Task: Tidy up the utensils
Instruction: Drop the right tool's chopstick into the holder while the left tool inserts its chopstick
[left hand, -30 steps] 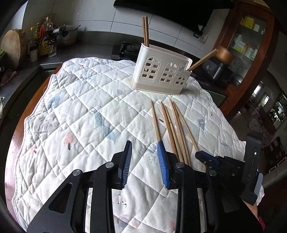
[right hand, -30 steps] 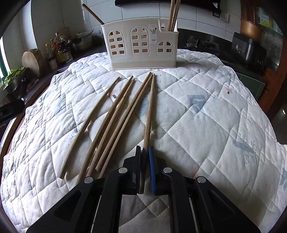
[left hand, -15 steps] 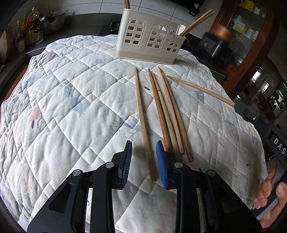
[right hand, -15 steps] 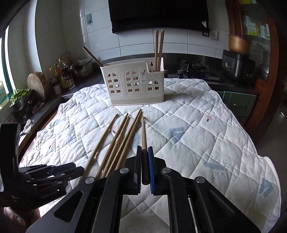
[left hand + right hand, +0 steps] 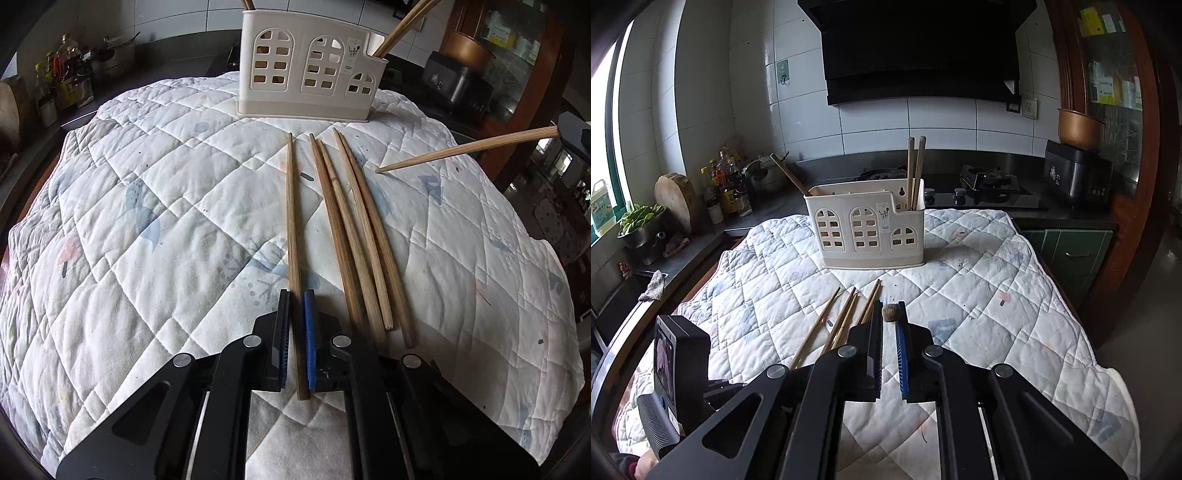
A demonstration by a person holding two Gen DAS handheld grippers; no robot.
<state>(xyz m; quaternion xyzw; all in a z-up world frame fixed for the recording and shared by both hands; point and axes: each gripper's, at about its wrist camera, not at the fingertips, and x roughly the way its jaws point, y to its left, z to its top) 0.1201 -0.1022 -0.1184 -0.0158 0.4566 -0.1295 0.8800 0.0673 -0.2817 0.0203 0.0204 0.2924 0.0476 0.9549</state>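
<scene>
The left tool (image 5: 295, 295) is pinched on a chopstick (image 5: 293, 221) lying on the quilted cloth (image 5: 147, 221), its long axis running away toward the white utensil holder (image 5: 310, 66). Just right lie four more chopsticks (image 5: 354, 236), roughly parallel. The right tool (image 5: 889, 314) grips a lifted chopstick (image 5: 469, 148), seen end-on, held above open quilt. Beyond the tabletop stand a gas stove (image 5: 990, 182) and tiled wall (image 5: 942, 125).

Black hand-held gripper (image 5: 295, 306); blue finger pads (image 5: 309, 339); silver round screws.
</scene>
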